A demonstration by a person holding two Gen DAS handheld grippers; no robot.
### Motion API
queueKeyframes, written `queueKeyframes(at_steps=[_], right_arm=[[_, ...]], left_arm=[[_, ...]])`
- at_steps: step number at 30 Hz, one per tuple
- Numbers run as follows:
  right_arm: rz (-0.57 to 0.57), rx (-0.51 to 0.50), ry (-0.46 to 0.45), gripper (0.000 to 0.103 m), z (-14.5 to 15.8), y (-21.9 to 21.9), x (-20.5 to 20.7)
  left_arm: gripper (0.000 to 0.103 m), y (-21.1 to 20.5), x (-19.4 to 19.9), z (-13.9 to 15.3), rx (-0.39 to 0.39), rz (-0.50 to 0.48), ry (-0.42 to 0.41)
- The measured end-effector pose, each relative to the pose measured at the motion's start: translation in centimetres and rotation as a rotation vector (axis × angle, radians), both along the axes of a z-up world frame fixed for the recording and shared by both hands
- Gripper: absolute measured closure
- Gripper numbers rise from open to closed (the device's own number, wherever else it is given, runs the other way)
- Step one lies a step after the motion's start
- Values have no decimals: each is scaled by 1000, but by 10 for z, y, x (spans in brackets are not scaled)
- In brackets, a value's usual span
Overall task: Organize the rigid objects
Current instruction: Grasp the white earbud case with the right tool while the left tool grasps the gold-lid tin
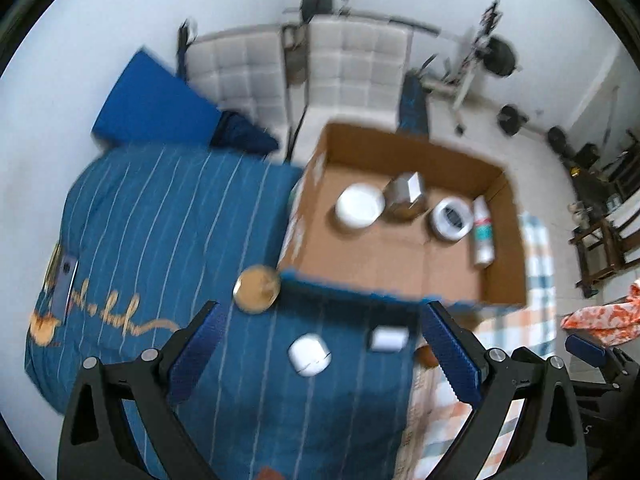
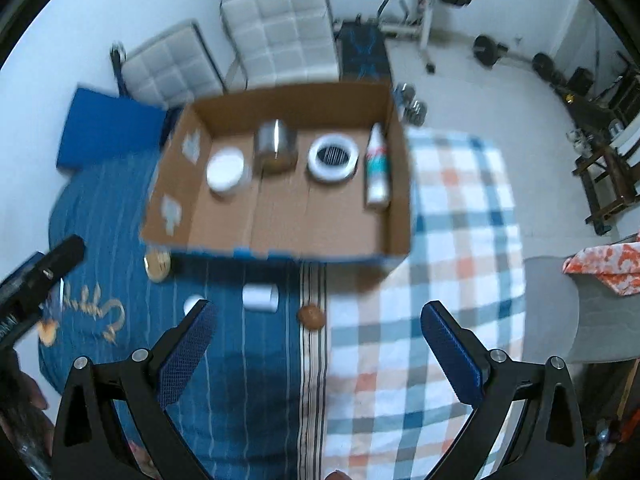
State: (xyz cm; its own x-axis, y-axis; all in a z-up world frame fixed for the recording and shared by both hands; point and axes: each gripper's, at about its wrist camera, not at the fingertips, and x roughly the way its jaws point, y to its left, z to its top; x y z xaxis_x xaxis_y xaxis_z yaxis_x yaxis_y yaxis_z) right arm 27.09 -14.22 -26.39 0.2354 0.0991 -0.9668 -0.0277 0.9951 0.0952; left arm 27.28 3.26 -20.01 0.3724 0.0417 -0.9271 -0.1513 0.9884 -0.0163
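Note:
An open cardboard box sits on the bed. Inside it are a white lidded jar, a metal tin, a roll of white tape and a white spray bottle. On the blue cover lie a round tan jar, a white rounded case, a white small box and a brown ball. My left gripper is open above the white case. My right gripper is open above the bedding, empty.
The blue striped cover meets a checked blanket. Two white quilted chairs stand behind the bed. Gym weights lie on the floor. An orange patterned cloth is at the right. A phone lies at the left.

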Motion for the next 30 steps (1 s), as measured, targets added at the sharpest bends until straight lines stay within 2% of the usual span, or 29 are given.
queueKeyframes(at_steps=[5,9,13,16,19,21,23,24,25,26,28,30], right_arm=[[39,43,166,0,-79,32,0],[60,77,240,0,-124,62,1],[114,104,284,0,-161,111,5],[154,83,292,1,-185,149,8],[184,53,300,9,-203,179,9],[202,21,309,25,-213,192,9],[219,-15,299,31,-221,204,5],[223,-28,282,44,-219,206,4],[227,-37,271,51,-218,208,2],[223,-62,272,54,-217,206,1],[204,-46,300,54,-218,195,1],[183,-57,320,54,-218,179,-1]], left_arm=[[3,38,-7,-65,37,81,152],[3,78,-12,-107,57,166,236],[3,107,-11,-128,110,204,280],[3,129,-10,-141,140,231,311],[3,146,-9,-150,138,257,329],[3,155,-8,-154,123,273,338],[3,162,-4,-156,93,281,341],[3,162,1,-158,69,273,341],[3,161,5,-159,48,264,338],[3,159,10,-159,23,249,330],[3,150,26,-162,-39,191,315],[3,138,44,-172,-46,119,322]])
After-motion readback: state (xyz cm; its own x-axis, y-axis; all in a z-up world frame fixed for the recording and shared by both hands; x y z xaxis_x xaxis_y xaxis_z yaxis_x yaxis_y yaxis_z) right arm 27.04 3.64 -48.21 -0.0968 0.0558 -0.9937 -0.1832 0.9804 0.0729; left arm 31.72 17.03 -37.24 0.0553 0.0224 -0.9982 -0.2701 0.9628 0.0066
